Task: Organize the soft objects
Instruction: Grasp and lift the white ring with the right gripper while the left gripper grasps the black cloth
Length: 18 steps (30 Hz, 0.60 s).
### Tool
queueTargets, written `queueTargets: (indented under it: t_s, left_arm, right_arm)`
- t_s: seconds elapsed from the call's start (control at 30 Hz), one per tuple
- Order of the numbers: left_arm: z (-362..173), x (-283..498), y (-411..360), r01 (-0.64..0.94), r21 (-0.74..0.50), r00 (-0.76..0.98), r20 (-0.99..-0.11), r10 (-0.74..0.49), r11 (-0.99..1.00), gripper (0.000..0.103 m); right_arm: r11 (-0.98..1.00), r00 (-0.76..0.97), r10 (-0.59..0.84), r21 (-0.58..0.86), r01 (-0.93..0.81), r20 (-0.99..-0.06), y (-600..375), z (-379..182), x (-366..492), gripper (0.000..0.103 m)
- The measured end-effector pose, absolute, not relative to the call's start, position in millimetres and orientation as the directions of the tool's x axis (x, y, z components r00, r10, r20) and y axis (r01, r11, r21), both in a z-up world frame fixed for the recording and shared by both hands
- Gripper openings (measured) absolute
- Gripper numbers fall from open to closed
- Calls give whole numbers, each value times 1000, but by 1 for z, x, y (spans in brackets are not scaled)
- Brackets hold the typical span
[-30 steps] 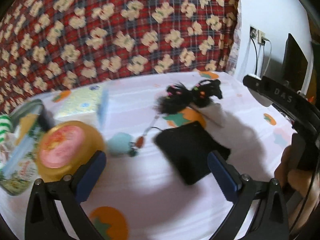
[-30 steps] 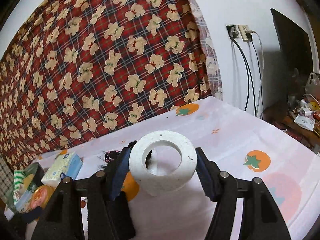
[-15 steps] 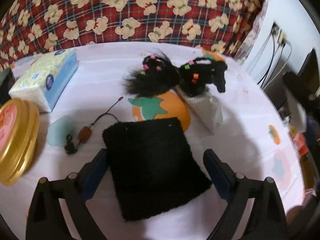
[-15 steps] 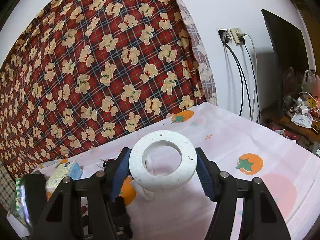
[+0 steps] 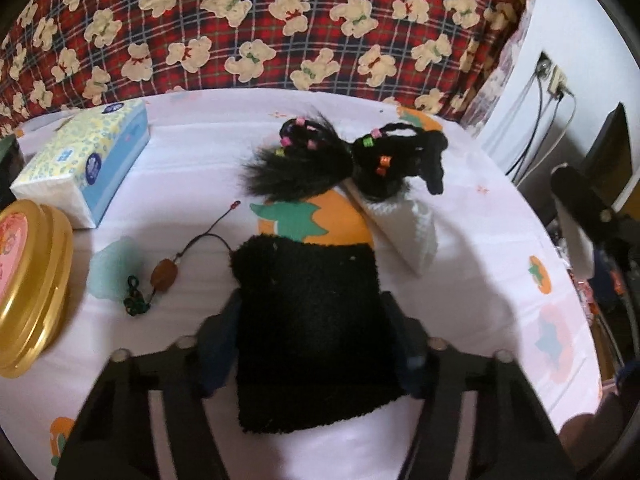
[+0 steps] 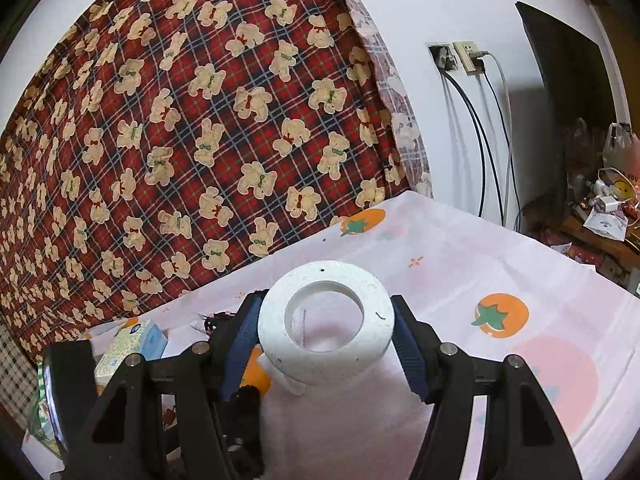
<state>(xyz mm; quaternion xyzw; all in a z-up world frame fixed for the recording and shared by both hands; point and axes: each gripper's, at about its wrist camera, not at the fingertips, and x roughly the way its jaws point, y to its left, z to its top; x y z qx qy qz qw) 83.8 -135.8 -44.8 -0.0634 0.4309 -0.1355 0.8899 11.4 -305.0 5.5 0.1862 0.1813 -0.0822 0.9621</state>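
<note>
A black fuzzy cloth [image 5: 308,280] lies on the pink fruit-print sheet [image 5: 208,152]. My left gripper [image 5: 312,314] straddles its near half; the jaws are closing and the blue pads press its two side edges, bunching it narrower. Behind it lie two black hair pieces with coloured beads [image 5: 304,160] and a white folded piece [image 5: 404,228]. In the right wrist view my right gripper [image 6: 325,320] is shut on a white foam ring [image 6: 326,276], held above the sheet.
A tissue pack [image 5: 84,156], a gold tin [image 5: 28,284], a pale green pad [image 5: 110,268] and a corded charm [image 5: 164,276] sit at the left. A red bear-print blanket [image 5: 280,20] backs the sheet. Wall sockets with cables [image 6: 460,60] are at the right.
The left gripper came forward over the black cloth and its jaws drew in from wide open until the pads met the cloth's sides. The right gripper kept the ring almost still.
</note>
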Motion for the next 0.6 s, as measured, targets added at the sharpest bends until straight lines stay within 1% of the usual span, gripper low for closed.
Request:
queueTargets:
  t_s: [0.03, 0.13, 0.2, 0.37, 0.6]
  left_arm:
    - [-45, 84, -134, 201, -248, 587, -744, -320, 947, 45]
    - [-47, 84, -130, 246, -305, 563, -727, -392, 920, 32]
    - [-47, 83, -129, 266, -333, 550, -718, -426, 904, 31]
    - [-46, 79, -128, 291, -365, 546, -695, -467, 884, 29]
    - [-31, 62, -129, 329, -308, 626, -637, -450, 893, 29]
  right_arm:
    - [916, 919, -91, 330, 228, -382, -306, 5, 12, 66]
    - [912, 917, -103, 331, 242, -385, -307, 4, 12, 66]
    - [912, 915, -112, 326, 250, -387, -308, 4, 12, 66]
    - [914, 914, -125, 313, 258, -387, -307, 4, 12, 66]
    - [926, 923, -149, 277, 256, -355, -301, 8, 10, 66]
